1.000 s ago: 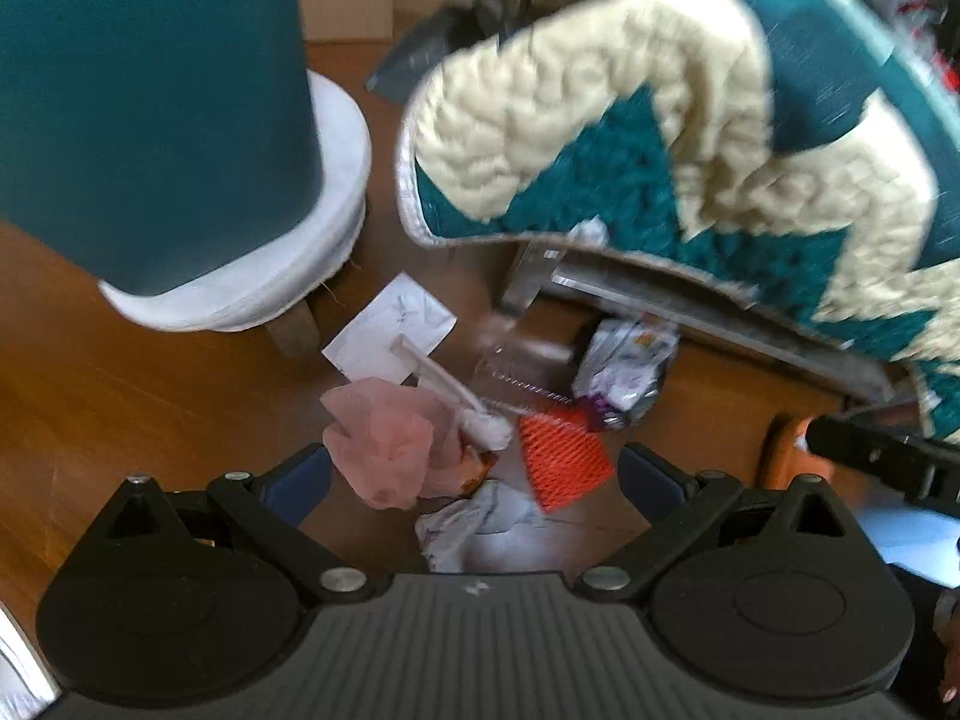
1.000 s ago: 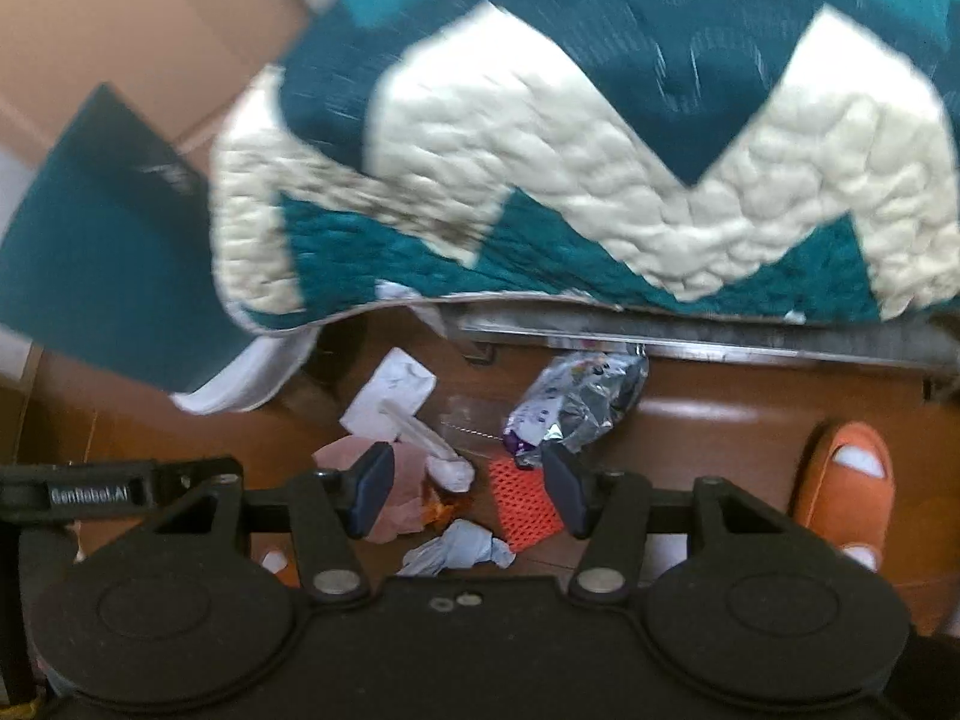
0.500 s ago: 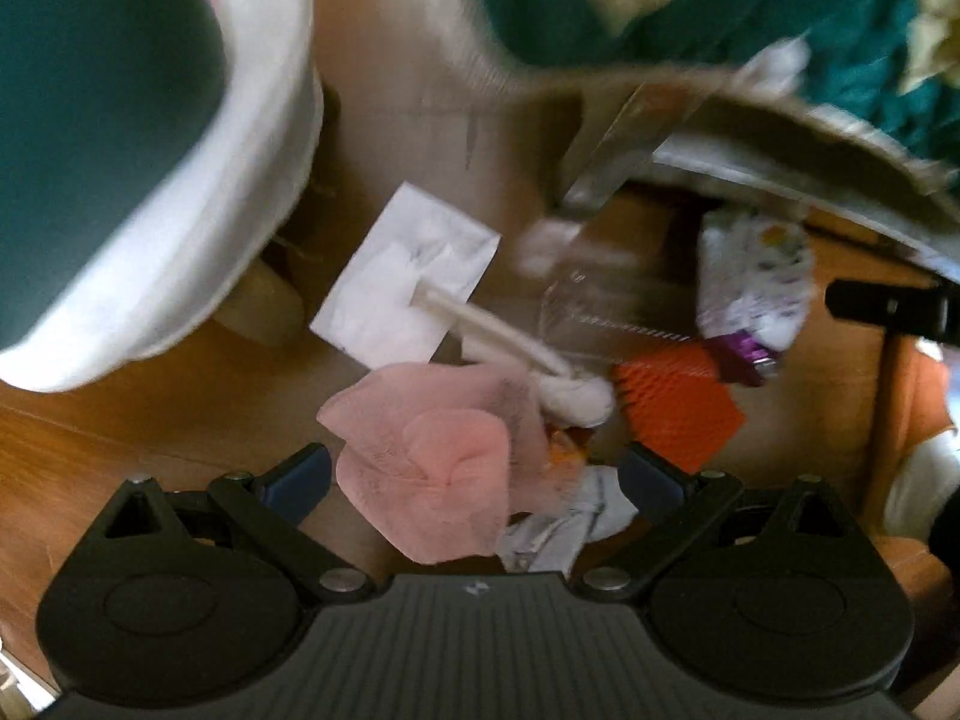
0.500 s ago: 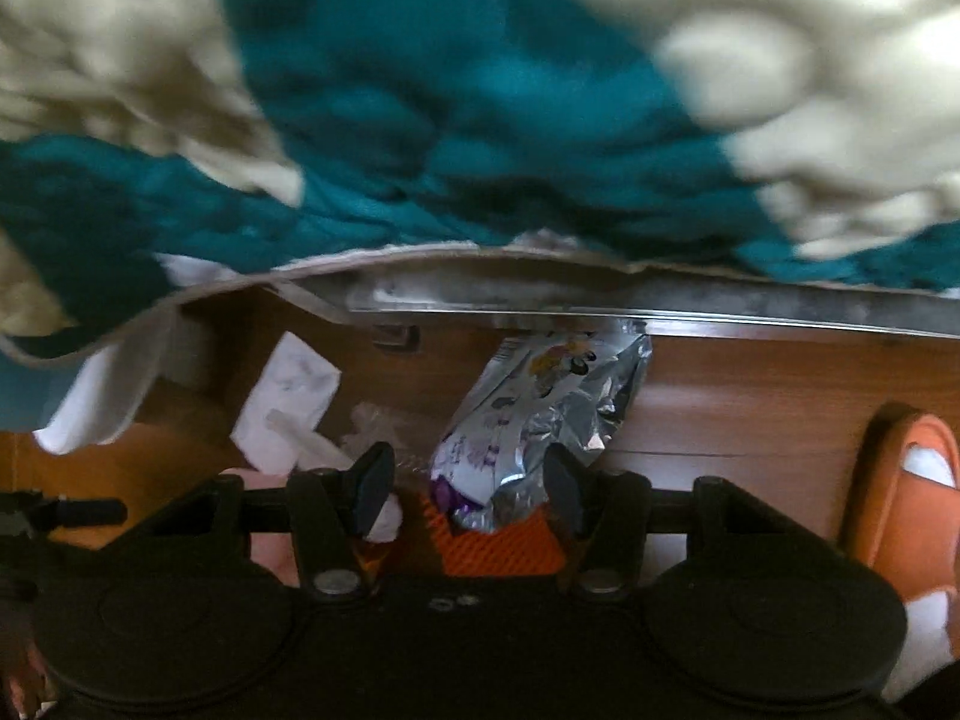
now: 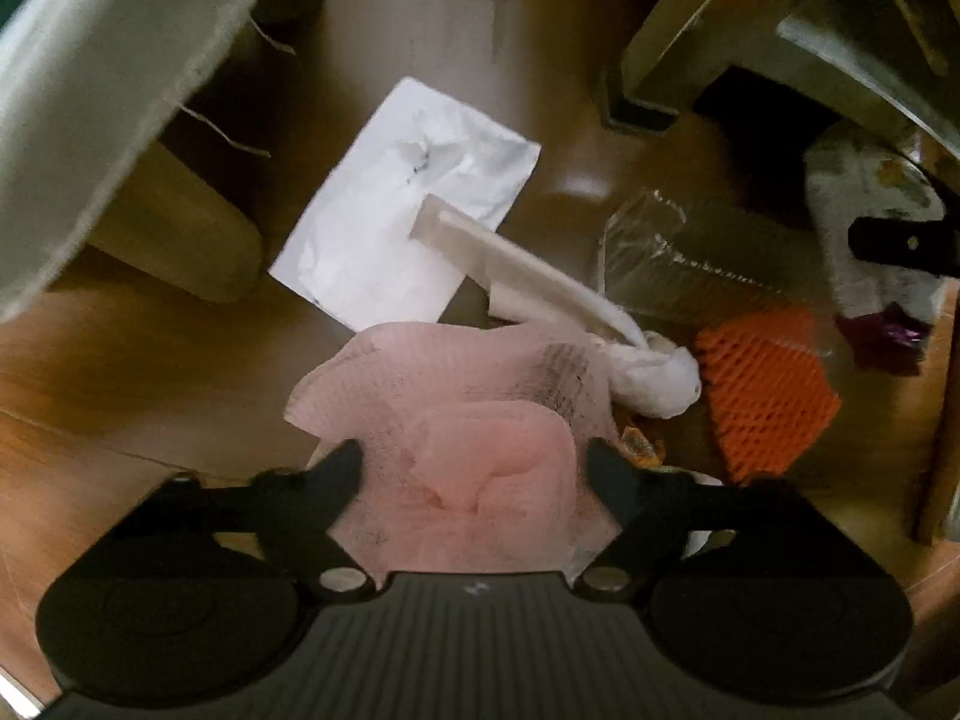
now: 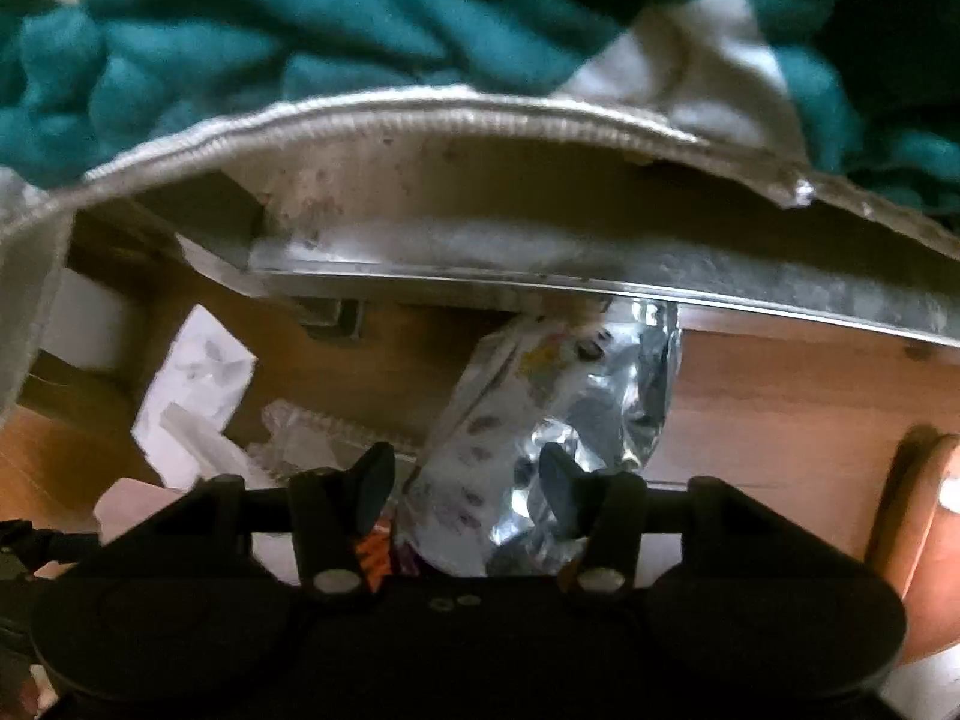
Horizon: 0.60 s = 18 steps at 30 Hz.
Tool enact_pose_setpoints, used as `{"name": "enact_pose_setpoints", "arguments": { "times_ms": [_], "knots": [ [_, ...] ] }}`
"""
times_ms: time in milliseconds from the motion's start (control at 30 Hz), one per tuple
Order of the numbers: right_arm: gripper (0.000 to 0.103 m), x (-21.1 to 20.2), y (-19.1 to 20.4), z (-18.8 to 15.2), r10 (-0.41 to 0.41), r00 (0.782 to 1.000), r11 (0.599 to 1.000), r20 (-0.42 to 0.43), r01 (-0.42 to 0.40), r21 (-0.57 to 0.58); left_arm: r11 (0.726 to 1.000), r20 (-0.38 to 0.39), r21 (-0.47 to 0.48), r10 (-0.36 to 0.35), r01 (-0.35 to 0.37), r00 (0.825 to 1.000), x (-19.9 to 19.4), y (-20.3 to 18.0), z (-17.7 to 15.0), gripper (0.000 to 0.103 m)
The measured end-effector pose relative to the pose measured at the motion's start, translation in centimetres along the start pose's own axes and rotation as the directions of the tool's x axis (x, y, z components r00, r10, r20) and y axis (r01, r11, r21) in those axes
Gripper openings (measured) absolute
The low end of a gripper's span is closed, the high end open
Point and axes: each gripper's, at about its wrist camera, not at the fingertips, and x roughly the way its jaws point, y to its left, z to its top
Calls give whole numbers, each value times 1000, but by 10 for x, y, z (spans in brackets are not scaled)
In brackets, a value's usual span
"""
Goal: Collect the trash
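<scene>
Left gripper [image 5: 471, 465] points straight down, jaws just been closing around the pink tissue [image 5: 462, 420] on the floor, pads not squeezing yet. Right gripper [image 6: 465, 483], steeply tilted down, has been narrowing around the foil wrapper [image 6: 540, 420].

A wooden floor [image 5: 120, 360] carries a loose scatter of litter. Between the left fingers [image 5: 342, 468] lies a pink tissue [image 5: 468, 420], with a white sheet [image 5: 408, 210] beyond it, a twisted white wrapper [image 5: 570, 306] lying from the sheet to the tissue's right edge, and a clear bag [image 5: 672, 258] and an orange net [image 5: 768, 390] out past the right-hand finger. Between the right fingers [image 6: 558, 486] lies a foil packet [image 6: 540, 420], its far end under a metal rail [image 6: 540, 282], and an orange slipper [image 6: 918, 492] rests well to their right.
</scene>
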Motion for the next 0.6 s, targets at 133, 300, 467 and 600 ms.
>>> {"name": "enact_pose_setpoints", "arguments": {
  "times_ms": [133,300,467,600],
  "knots": [
    [42,-3,0,-2,-8,1000,1000,14,9,-6,1000,5,1,-1,1,1000,2,1,-1,46],
    [29,-15,2,-5,-6,1000,1000,31,6,-8,1000,26,10,-12,12,1000,-4,3,1,27],
    [0,-37,1,-8,13,999,1000,42,-12,-20,999,26,51,-3,1,1000,-18,0,1,16],
    [0,-60,-2,-13,36,998,999,53,-35,-11,997,13,76,13,-14,1000,-36,-3,-2,13]
  ]
}}
